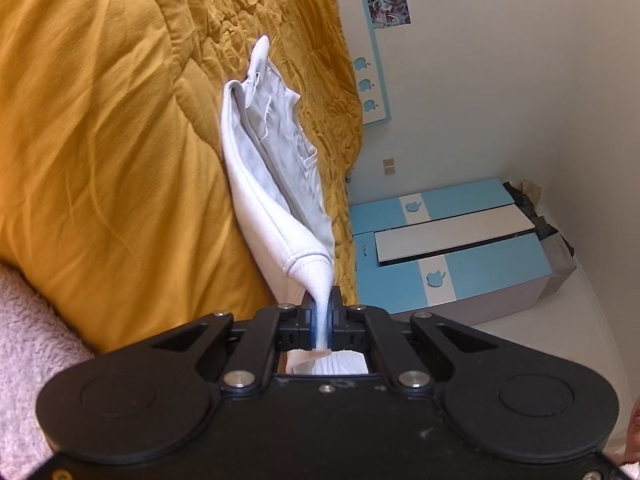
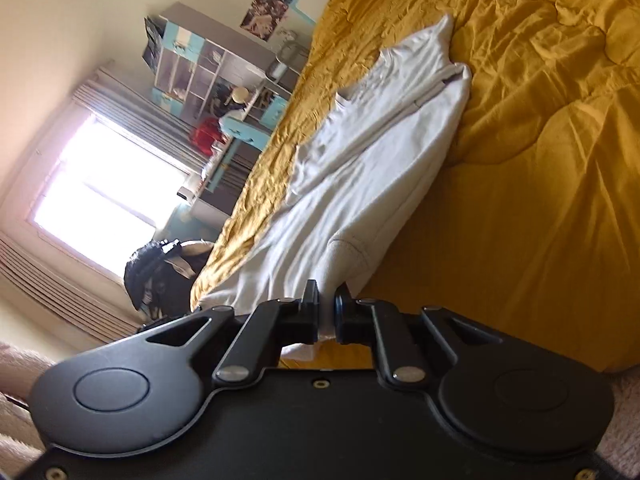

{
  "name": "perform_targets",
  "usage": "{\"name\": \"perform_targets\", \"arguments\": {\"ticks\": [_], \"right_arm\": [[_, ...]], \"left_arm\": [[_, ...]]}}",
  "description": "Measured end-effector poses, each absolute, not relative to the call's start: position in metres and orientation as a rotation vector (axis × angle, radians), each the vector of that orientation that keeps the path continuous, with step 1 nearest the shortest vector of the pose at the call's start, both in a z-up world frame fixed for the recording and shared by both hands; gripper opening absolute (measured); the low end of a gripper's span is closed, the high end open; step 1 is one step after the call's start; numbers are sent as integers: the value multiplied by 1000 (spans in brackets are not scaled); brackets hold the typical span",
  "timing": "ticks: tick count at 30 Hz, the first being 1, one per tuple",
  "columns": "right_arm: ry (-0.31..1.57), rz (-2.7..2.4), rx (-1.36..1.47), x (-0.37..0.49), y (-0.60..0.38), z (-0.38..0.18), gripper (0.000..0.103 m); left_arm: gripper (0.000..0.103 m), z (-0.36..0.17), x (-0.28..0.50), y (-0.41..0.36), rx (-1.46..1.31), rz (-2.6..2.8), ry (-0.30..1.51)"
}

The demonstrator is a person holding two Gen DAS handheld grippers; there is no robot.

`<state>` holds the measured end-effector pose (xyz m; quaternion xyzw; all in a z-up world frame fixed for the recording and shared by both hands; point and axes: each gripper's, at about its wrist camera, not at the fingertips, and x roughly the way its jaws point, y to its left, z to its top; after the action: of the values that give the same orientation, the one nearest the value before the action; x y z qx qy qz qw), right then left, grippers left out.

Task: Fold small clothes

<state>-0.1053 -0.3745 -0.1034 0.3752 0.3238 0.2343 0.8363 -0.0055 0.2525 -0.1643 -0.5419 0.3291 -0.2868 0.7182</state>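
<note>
Left tongs [image 1: 322,312] (and right [image 2: 327,312]) clamped.

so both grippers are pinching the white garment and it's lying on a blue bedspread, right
Not quite: the bedspread is mustard yellow, not blue, as both wrist views show. The rest holds: the left gripper and right gripper are each shut on the white garment.

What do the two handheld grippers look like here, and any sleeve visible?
Both the left gripper and the right gripper are matte black: wide flat body with two round raised discs, angled linkage bars on silver pivot screws, short blocky fingers. No cables or markings visible. A fuzzy pale pink sleeve shows at the frame edge.
</note>
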Motion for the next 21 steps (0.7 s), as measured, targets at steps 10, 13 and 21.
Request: {"name": "perform_targets", "arguments": {"ticks": [10, 13, 21], "right_arm": [[504, 474, 852, -57, -379, -79, 8], [441, 445, 880, -29, -389, -70, 8], [349, 366, 867, 91, -413, -50, 8]], "left_arm": [[1, -138, 68, 242, -1247, -620, 631], [1, -125, 115, 238, -1238, -613, 613], [1, -106, 253, 228, -1151, -600, 585]]}}
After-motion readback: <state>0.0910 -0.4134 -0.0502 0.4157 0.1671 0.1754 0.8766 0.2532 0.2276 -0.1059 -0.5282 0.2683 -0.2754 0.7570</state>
